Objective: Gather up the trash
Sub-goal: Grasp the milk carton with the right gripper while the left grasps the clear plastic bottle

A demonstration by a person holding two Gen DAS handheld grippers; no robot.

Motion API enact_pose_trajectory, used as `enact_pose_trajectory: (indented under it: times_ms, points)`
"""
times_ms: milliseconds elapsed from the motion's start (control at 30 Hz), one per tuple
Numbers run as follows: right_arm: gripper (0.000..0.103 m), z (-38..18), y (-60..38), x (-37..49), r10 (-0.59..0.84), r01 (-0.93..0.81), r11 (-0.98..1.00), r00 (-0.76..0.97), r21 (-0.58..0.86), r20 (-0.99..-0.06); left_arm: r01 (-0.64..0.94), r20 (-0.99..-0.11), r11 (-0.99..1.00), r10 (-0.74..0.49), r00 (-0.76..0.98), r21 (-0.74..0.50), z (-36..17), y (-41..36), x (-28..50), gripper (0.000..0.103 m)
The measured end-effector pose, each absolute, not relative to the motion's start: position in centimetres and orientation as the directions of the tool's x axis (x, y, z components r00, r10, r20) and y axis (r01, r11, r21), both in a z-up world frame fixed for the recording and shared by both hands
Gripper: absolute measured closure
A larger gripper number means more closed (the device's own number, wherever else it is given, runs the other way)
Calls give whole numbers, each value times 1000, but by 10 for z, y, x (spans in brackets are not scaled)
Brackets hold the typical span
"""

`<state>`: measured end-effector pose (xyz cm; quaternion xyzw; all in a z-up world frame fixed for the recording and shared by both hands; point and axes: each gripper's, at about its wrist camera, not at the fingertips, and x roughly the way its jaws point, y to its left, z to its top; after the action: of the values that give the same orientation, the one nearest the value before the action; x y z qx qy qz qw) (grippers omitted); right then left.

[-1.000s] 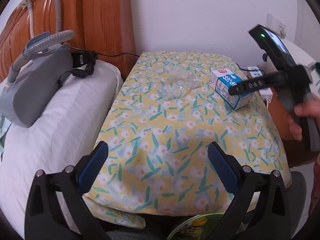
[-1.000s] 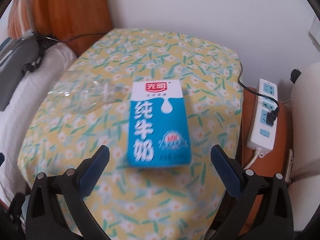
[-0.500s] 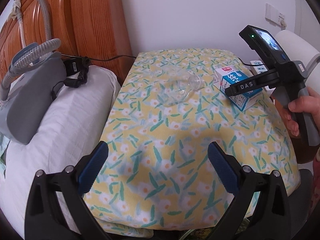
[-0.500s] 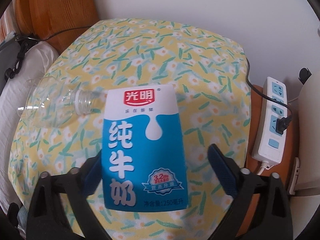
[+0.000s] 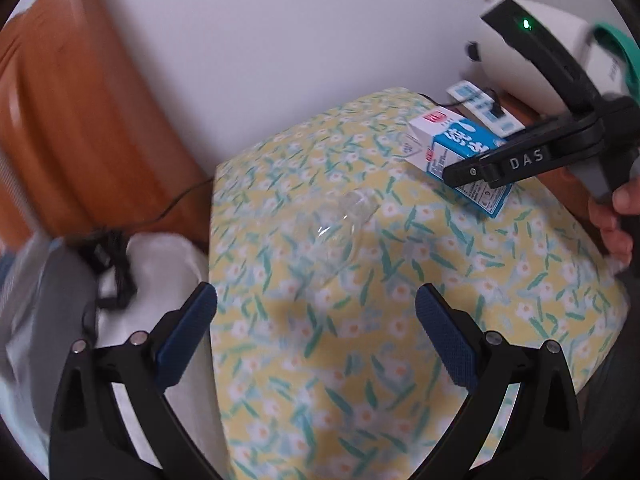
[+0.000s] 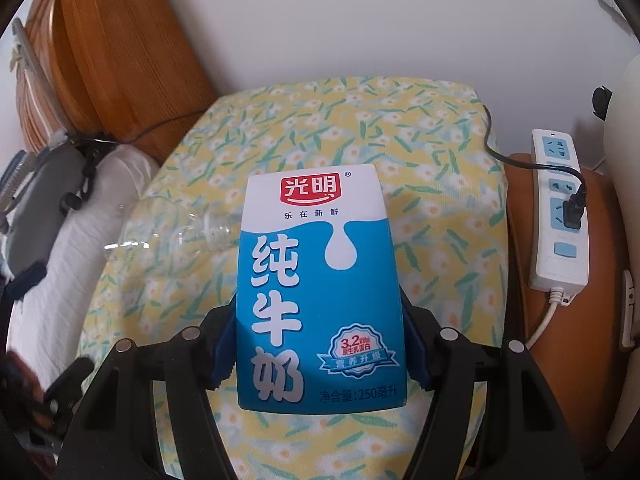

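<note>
The milk carton (image 6: 320,292) lies flat on the floral-covered surface (image 6: 440,208), toward its right side, label up, its long axis running near to far and in line with the right gripper (image 6: 318,340). The carton's near half sits between that gripper's fingers (image 6: 224,344), which flank its two long sides; the fingers are closing, and the pads look to be at or on the carton walls, though actual pressure cannot be confirmed. The coming lift depends on this square alignment, which appears good.

To the carton's left, mouth almost touching it, lies a clear bottle (image 6: 168,232) on its side, long axis running left to right across the surface. In the left wrist view the bottle (image 5: 340,224) lies ahead of the left gripper (image 5: 316,328), whose fingers stand wide apart and hold nothing. The left gripper is the nearer to the bottle.

Visibility: the bottle is transparent and its outline is faint against the pattern. The carton's underside and far end are hidden. No trash container is in view. The left view is motion-blurred at its left edge. A power strip (image 6: 560,216) lies right of the surface.
</note>
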<state>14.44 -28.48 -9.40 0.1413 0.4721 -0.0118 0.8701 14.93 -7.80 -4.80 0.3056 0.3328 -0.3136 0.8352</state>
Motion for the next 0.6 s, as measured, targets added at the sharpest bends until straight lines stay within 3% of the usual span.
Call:
enact_pose_trajectory:
  times_ms: [300, 600]
  points:
    - [36, -88, -288, 135, 135, 129, 959, 575, 252, -807, 890, -840, 339, -344, 420, 306, -57, -114, 191, 8]
    - [36, -97, -293, 142, 144, 160, 945, 577, 284, -804, 921, -883, 331, -342, 321, 206, -71, -116, 226, 8]
